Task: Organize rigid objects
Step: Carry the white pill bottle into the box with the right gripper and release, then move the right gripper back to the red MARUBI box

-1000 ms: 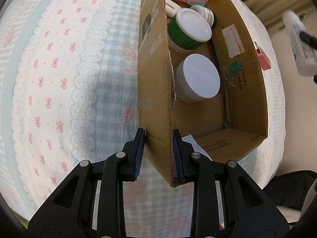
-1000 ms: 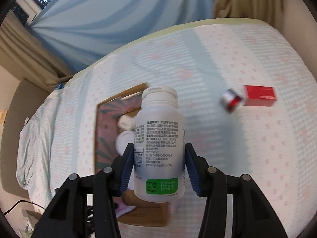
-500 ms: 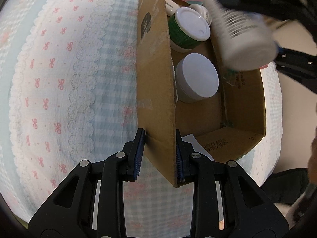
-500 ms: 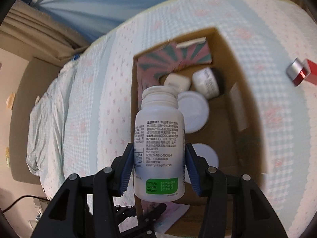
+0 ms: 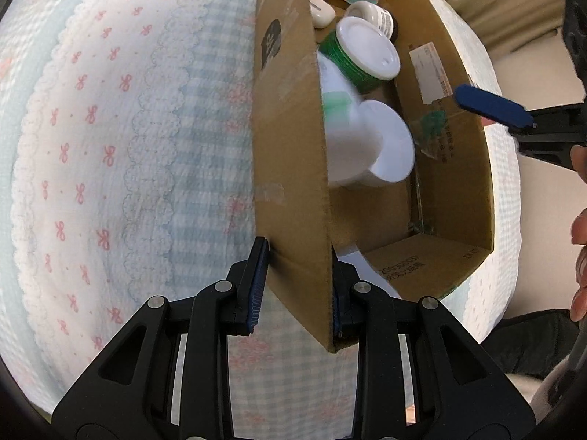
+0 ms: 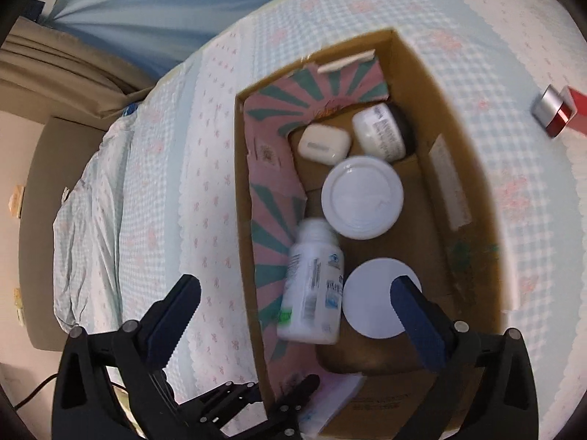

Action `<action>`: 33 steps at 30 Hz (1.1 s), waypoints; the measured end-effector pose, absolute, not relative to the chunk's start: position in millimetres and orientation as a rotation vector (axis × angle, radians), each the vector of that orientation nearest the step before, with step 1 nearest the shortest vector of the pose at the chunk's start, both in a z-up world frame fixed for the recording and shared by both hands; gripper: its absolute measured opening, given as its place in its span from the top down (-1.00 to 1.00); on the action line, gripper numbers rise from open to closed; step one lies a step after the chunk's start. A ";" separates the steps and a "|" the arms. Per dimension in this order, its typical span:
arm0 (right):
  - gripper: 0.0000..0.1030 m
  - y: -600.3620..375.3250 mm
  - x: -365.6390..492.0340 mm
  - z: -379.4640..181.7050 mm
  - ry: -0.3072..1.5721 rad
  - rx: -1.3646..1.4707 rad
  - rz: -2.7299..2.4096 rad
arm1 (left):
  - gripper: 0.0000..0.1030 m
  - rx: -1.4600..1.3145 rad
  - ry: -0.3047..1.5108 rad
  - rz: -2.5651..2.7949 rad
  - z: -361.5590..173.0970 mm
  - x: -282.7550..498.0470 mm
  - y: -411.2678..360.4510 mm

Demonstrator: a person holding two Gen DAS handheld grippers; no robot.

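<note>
My left gripper [image 5: 298, 256] is shut on the near side wall of an open cardboard box [image 5: 290, 146] that stands on the bed. Above the box [image 6: 458, 183], my right gripper [image 6: 296, 288] hangs with its jaws opening wide, the pads touching nothing. Below and between them a white pill bottle [image 6: 313, 286] lies blurred on its side in the box, free of the pads. The same bottle [image 5: 341, 121] is a white smear in the left wrist view. One blue right finger [image 5: 491, 106] reaches over the far wall.
The box also holds a green jar with a white lid [image 6: 361, 196], a white round jar [image 6: 378, 297], a white case [image 6: 323, 143], a small white jar [image 6: 379, 132] and a pink-and-teal sheet [image 6: 271, 168]. A red-and-silver item [image 6: 554, 113] lies on the bedspread [image 5: 128, 146].
My right gripper came down over the box with the bottle, then opened and let it go; the bottle dropped into the box. The left gripper kept still on the box wall.
</note>
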State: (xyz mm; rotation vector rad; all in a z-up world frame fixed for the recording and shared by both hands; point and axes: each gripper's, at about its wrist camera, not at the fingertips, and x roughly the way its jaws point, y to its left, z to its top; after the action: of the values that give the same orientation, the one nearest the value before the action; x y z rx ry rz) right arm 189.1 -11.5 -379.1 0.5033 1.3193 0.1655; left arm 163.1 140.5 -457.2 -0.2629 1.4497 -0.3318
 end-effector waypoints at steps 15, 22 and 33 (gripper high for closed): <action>-1.00 -21.0 184.8 -373.4 1.324 0.451 0.176 | 0.52 -0.247 1.452 -0.309 -456.3 162.3 131.4; -1.00 -33.9 173.4 -339.1 1.295 0.410 0.111 | 0.52 -0.218 1.452 -0.300 -453.9 161.4 125.1; -1.00 -105.2 153.2 -278.5 1.147 0.331 -0.026 | 0.52 -0.178 1.454 -0.262 -454.2 163.2 115.2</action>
State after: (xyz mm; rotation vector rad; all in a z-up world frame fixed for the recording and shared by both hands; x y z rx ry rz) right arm 153.2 -105.2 -278.5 0.3311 1.1475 -0.0261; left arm 163.2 115.2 -454.2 -0.1779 1.4544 -0.2624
